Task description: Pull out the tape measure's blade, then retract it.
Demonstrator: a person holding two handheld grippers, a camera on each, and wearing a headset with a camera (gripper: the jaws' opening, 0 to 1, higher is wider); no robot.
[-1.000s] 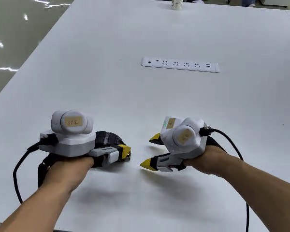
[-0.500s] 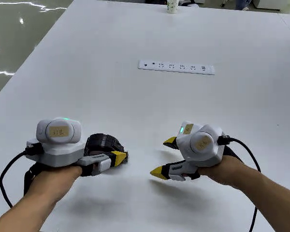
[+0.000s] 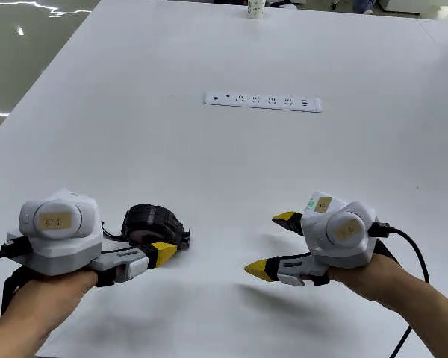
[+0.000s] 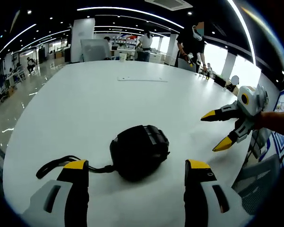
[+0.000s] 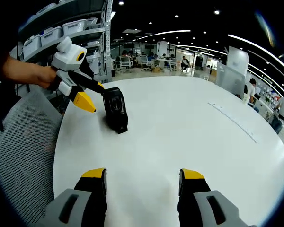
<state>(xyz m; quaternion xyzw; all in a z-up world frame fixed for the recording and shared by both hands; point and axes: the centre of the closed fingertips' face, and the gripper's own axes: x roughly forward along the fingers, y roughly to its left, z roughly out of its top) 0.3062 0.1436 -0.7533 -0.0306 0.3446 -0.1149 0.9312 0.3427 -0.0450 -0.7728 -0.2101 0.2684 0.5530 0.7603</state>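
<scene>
Beyond the tape measure (image 3: pixel 151 224) lies a power strip (image 3: pixel 262 101).

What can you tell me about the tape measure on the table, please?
The tape measure is a black, rounded case, seemingly rubbery plastic, with a dark strap loop trailing from it. No blade shows pulled out. It stands on edge on the white table, flanked by the open jaws of the left gripper, which do not visibly touch it.
</scene>
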